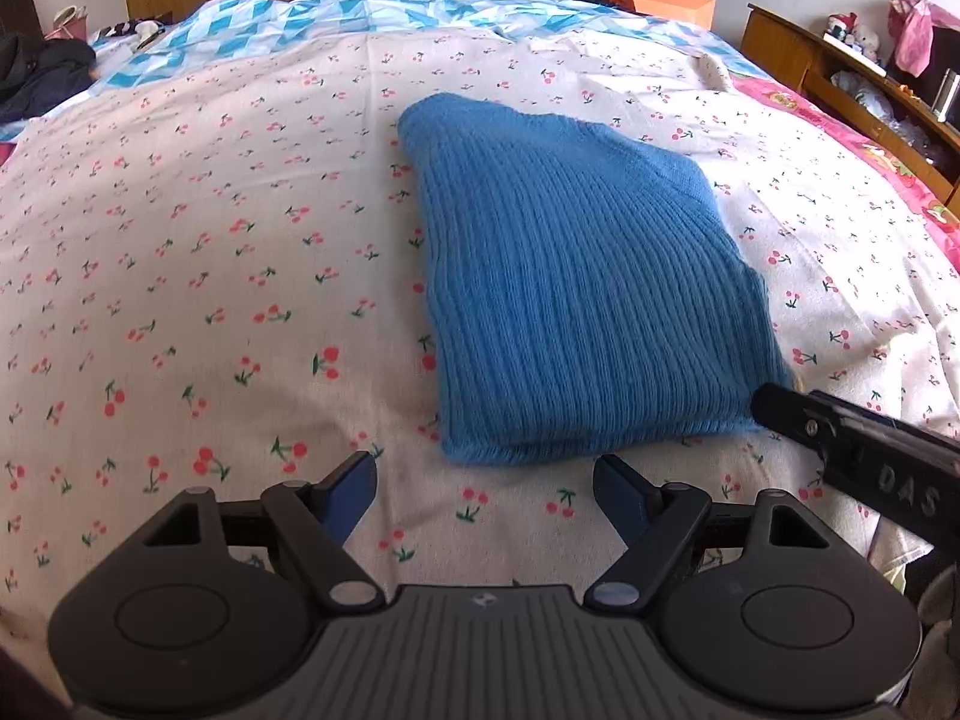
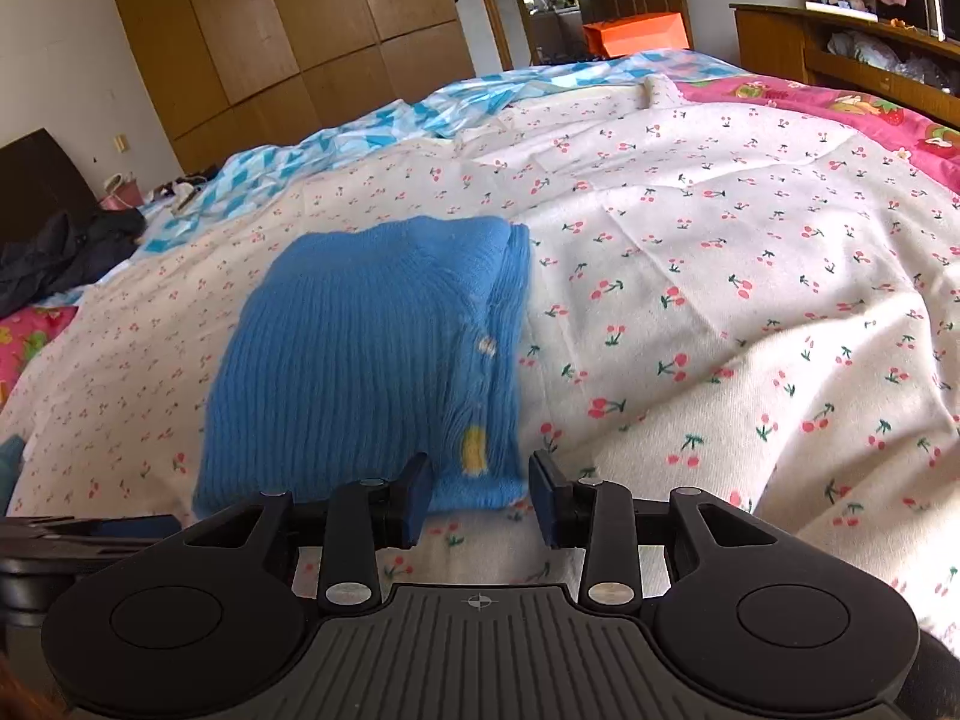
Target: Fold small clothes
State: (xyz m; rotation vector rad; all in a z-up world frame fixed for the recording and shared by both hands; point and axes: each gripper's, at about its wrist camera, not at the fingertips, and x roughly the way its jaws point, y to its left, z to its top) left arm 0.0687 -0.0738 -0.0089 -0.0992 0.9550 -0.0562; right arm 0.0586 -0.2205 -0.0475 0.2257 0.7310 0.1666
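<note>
A small blue ribbed knit sweater (image 1: 576, 294) lies folded flat on the cherry-print bed sheet (image 1: 180, 276). My left gripper (image 1: 486, 498) is open and empty, just short of the sweater's near edge. The right gripper shows as a black finger (image 1: 780, 408) at the sweater's near right corner. In the right wrist view the sweater (image 2: 366, 360) shows a button strip and a yellow patch along its right edge. My right gripper (image 2: 480, 498) is open and empty, with its jaws either side of the sweater's near right corner.
A blue-and-white checked quilt (image 1: 336, 18) lies at the far end of the bed. A pink printed blanket (image 2: 840, 114) lies on the right. Dark clothes (image 2: 54, 258) sit at far left. A wooden shelf unit (image 1: 852, 84) stands right, wardrobes (image 2: 288, 30) behind.
</note>
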